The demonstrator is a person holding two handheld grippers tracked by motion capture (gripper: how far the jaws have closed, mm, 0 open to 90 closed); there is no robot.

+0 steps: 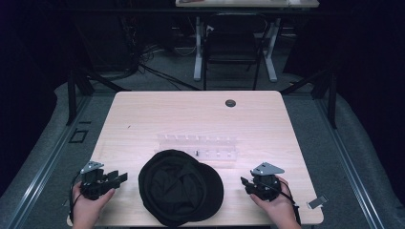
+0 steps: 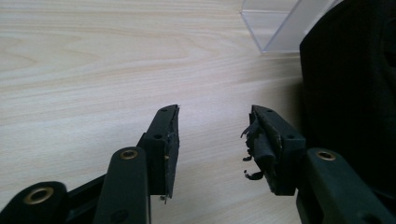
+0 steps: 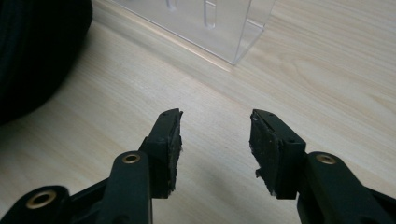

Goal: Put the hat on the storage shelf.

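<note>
Left claw [image 1: 117, 178], jaws apart and empty, rests on the table [image 1: 143, 114] at 9 o'clock of one black cap [image 1: 179, 187]. One clear acrylic rack [image 1: 197, 148] lies at the cap's 12 o'clock, long axis left-right. Right claw [image 1: 246, 183], parted and empty, sits at 3 o'clock; the left looks slightly nearer.

Table [image 1: 191, 114] lit evenly from above; everything around the table falls off to near black. Black cap [image 1: 180, 187] at the table's near edge reads as flat dark mass, folds barely resolved. High view soft, low detail. Gripper views: jaws sharp, wood grain beyond the cap slightly soft. Faint glare on clear rack [image 3: 205, 28] edges behind the cap. Shadows soft, short.
</note>
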